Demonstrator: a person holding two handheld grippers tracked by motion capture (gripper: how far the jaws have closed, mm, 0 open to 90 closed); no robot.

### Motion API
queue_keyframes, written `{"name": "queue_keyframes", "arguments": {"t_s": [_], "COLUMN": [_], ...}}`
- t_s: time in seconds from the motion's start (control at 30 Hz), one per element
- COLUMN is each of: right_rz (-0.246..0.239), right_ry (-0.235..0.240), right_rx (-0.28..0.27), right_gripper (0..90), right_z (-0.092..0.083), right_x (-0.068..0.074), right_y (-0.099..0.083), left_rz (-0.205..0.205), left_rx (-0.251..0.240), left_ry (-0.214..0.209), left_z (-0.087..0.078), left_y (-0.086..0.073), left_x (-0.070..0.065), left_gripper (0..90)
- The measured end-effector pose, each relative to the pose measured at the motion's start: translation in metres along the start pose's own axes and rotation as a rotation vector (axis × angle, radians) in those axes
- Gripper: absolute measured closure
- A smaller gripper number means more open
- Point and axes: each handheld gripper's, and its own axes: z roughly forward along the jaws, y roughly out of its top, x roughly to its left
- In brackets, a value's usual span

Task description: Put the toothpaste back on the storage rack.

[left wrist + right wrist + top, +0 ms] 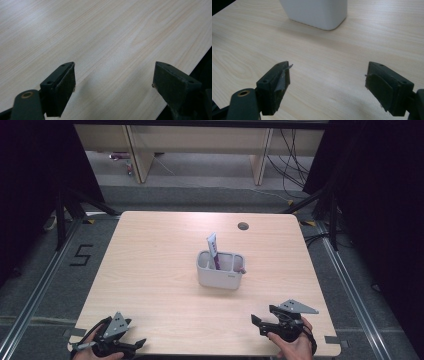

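Right tool low over the worktop's near edge, jaws spread wide and empty, aimed at white holder mid-worktop, left tool released, near left corner.

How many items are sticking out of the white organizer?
2: a purple-and-white tube standing up from the organizer's middle, and a small pinkish tip at its right end. More may sit hidden below the rim.
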Motion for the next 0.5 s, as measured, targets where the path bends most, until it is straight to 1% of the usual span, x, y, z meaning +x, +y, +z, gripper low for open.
{"name": "queue_keyframes", "arguments": {"t_s": [0.03, 0.07, 0.1, 0.13, 0.17, 0.2, 0.23, 0.27, 0.3, 0.33, 0.37, 0.4, 0.43, 0.47, 0.5], "right_rz": [-0.01, -0.01, -0.021, -0.024, -0.014, 0.007, -0.026, -0.011, -0.04, -0.048, -0.062, -0.04, -0.056, -0.011, -0.07], "right_ry": [-0.027, -0.026, -0.023, -0.029, -0.006, 0.004, 0.001, -0.012, -0.007, 0.005, -0.015, -0.007, -0.004, -0.007, -0.025], "right_rx": [0.0, 0.006, -0.018, -0.01, -0.007, -0.014, -0.011, -0.005, -0.01, -0.014, -0.01, -0.008, -0.006, 0.003, -0.007], "right_gripper": [19.8, 19.6, 19.6, 19.6, 19.5, 19.5, 19.5, 19.3, 19.0, 18.8, 18.8, 18.5, 18.1, 17.8, 17.8], "right_z": [-0.001, -0.003, -0.003, -0.004, -0.005, -0.006, -0.007, -0.008, -0.01, -0.011, -0.012, -0.014, -0.015, -0.016, -0.017], "right_x": [-0.001, -0.002, -0.002, -0.003, -0.003, 0.0, -0.002, 0.001, -0.001, -0.001, -0.001, 0.001, 0.0, 0.002, -0.002], "right_y": [-0.001, -0.002, -0.003, -0.004, -0.006, -0.008, -0.009, -0.011, -0.012, -0.013, -0.014, -0.016, -0.017, -0.019, -0.02], "left_rz": [-0.002, -0.014, 0.005, -0.004, 0.003, -0.015, -0.011, -0.039, -0.009, -0.014, -0.009, 0.005, -0.034, -0.033, -0.022], "left_rx": [-0.006, -0.012, 0.005, 0.004, -0.005, -0.017, -0.006, -0.021, -0.006, -0.011, -0.008, 0.003, -0.024, -0.027, -0.023], "left_ry": [-0.002, -0.002, 0.001, -0.001, 0.002, 0.001, 0.007, -0.002, 0.0, 0.002, 0.003, 0.006, 0.008, 0.011, 0.01], "left_z": [0.0, 0.001, 0.0, 0.0, 0.001, 0.002, 0.002, 0.003, 0.002, 0.002, 0.001, 0.001, 0.003, 0.004, 0.003], "left_y": [0.0, 0.0, 0.0, 0.0, 0.0, 0.0, 0.0, 0.0, 0.0, 0.0, 0.0, 0.0, -0.001, -0.001, 0.0], "left_x": [0.0, -0.001, 0.0, 0.0, 0.0, -0.001, -0.001, -0.003, -0.001, -0.001, -0.001, 0.0, -0.002, -0.002, -0.002], "left_gripper": [17.5, 17.6, 17.6, 17.6, 17.6, 17.6, 17.6, 17.6, 17.6, 17.6, 17.6, 17.5, 17.6, 17.6, 17.6]}}
